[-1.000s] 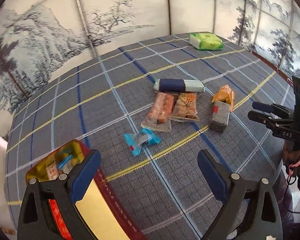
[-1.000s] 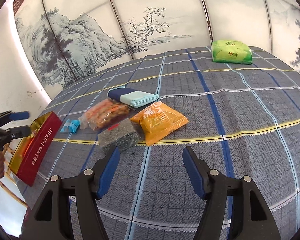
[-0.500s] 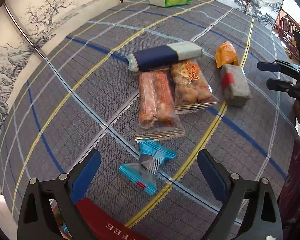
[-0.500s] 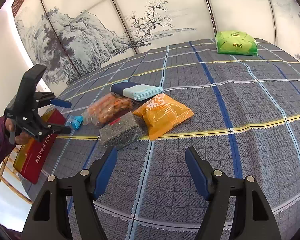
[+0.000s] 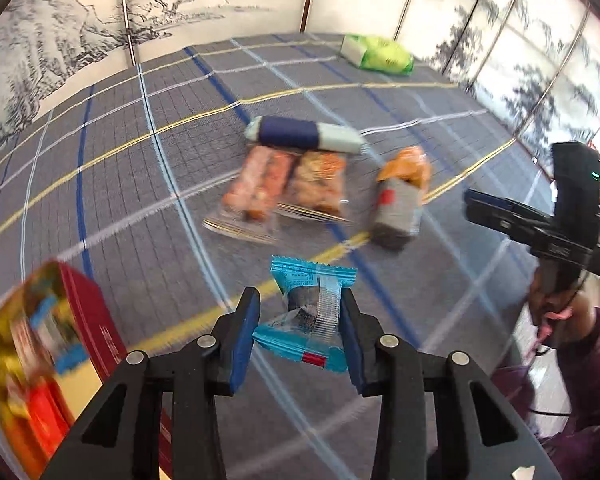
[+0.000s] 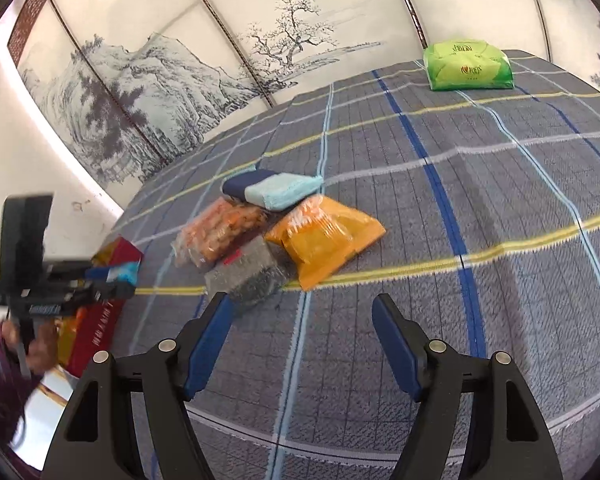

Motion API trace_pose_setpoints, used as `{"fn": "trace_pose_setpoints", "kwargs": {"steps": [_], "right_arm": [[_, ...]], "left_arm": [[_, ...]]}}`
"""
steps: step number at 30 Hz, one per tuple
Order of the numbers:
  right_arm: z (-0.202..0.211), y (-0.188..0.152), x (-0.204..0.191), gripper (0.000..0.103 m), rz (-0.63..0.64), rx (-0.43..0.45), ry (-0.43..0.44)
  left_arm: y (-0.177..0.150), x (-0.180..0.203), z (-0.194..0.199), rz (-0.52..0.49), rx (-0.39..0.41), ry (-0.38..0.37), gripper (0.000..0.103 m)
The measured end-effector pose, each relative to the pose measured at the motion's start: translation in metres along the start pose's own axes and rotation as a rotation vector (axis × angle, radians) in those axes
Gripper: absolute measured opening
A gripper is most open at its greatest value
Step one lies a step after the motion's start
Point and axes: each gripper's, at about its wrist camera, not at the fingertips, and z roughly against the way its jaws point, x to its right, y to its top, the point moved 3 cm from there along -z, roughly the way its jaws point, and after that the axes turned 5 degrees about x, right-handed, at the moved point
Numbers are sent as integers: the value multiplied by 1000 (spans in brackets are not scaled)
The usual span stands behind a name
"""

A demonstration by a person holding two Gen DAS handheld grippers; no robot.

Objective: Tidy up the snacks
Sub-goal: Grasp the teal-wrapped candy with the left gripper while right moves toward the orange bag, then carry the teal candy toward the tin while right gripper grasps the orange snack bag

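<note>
The left gripper [image 5: 300,316] clamps a blue-wrapped candy [image 5: 310,316] above the plaid tablecloth [image 5: 140,184], near its left edge. Beside it, the red toffee tin [image 5: 40,344] holds what look like blurred wrapped sweets. The right gripper [image 6: 302,340] hangs wide open, holding nothing.

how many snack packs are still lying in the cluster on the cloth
5: navy-and-mint pack at the back, two clear packs in front, orange bag and grey pack beside them. Others may be hidden.

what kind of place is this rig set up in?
Probably a staged room in a home or studio, not a kitchen. A table under a grey plaid cloth stands against ink-painted landscape screen panels. Packaged snacks lie loose on it, such as an orange crinkled snack bag, beside a red toffee tin.
</note>
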Motion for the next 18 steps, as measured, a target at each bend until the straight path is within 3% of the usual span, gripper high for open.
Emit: {"fn": "trace_pose_setpoints", "kwargs": {"steps": [3,9,11,18], "right_arm": [[-1,13,-11,75,122,13,-25],[-26,27,-9,73,334,-50,-58],[-36,29,-7,66,359,-83,-47],[-59,39,-6,66,393,-121,-7]], "left_arm": [[-11,24,19,32,64,-26,36],[-26,43,31,47,64,-22,36],[-30,49,35,44,63,-23,36],[-32,55,41,41,81,-10,36]]}}
